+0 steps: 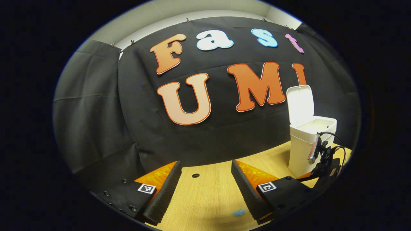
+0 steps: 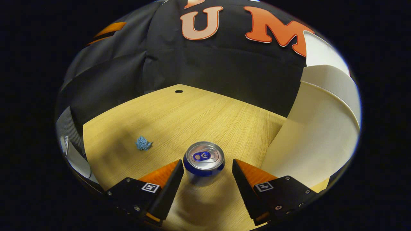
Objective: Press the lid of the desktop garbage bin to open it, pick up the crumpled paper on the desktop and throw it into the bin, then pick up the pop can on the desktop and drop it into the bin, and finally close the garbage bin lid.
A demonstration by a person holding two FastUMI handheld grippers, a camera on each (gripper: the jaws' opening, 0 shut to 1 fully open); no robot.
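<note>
A white desktop bin (image 1: 303, 150) stands at the right on the wooden table, its lid (image 1: 300, 103) raised upright. My left gripper (image 1: 205, 164) is open above the table, and a small blue crumpled paper (image 1: 239, 212) lies low between its fingers, close to the right one. In the right gripper view a silver and blue pop can (image 2: 204, 160) stands upright at the tips of my open right gripper (image 2: 208, 162), with a gap on its right side. The crumpled paper (image 2: 143, 143) lies to the can's left and the bin (image 2: 316, 134) is close on the right.
The right gripper's body with its cables (image 1: 324, 157) shows in front of the bin in the left gripper view. A small round hole (image 2: 179, 91) sits in the tabletop near the black cloth wall. A grey object (image 2: 72, 150) is at the far left edge.
</note>
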